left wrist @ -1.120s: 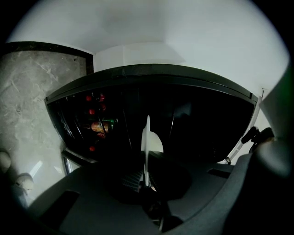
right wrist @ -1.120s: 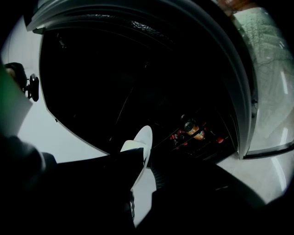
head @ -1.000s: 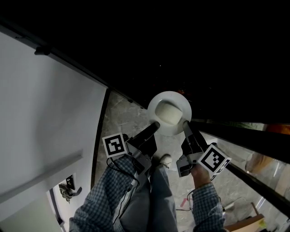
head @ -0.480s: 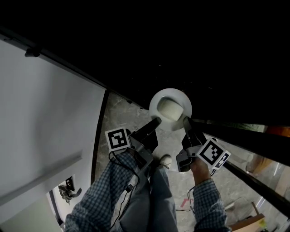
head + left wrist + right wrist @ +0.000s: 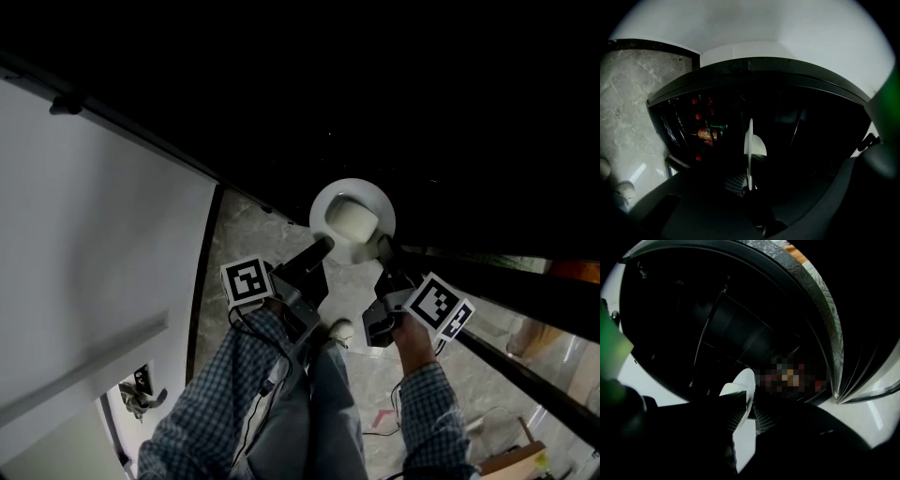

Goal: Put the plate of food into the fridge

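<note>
white plate with a pale block of food, held level at the dark fridge opening, left gripper clamped on its left rim, right gripper clamped on its right rim, marbled floor beneath

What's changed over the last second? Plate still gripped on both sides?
The plate has shifted slightly up the head view, toward the dark fridge opening, left gripper and right gripper moving with it. Nothing let go: both stay clamped on its rim, food still on it.
</note>
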Demonstrator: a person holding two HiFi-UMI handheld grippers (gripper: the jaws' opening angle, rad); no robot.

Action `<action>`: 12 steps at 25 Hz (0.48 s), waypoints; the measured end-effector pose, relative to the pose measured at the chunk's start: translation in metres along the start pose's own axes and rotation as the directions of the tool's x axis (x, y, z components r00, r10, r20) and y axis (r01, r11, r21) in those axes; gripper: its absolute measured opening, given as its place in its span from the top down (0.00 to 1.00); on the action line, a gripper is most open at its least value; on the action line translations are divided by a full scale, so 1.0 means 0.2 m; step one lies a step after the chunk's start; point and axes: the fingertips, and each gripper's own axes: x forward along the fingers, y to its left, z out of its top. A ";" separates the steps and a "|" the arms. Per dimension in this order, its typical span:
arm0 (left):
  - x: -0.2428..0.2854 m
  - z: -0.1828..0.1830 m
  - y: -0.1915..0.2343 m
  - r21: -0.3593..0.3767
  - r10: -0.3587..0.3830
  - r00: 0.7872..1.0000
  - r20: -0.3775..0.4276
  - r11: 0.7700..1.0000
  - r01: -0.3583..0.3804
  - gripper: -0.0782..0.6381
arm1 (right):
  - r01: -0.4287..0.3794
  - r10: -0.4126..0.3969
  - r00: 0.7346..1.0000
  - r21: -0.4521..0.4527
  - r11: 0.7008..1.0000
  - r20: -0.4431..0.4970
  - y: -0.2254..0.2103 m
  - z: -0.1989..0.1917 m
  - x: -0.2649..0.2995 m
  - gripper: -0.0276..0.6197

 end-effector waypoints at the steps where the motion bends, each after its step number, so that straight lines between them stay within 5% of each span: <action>1: 0.00 0.00 0.00 -0.001 -0.001 1.000 0.000 1.000 0.001 0.86 | -0.001 0.001 1.000 0.001 1.000 0.000 0.00 0.00 0.00 0.87; 12: 0.04 0.04 -0.01 0.007 -0.011 1.000 0.025 1.000 0.010 0.86 | -0.040 0.041 0.999 0.048 0.998 -0.015 0.03 -0.05 0.01 0.79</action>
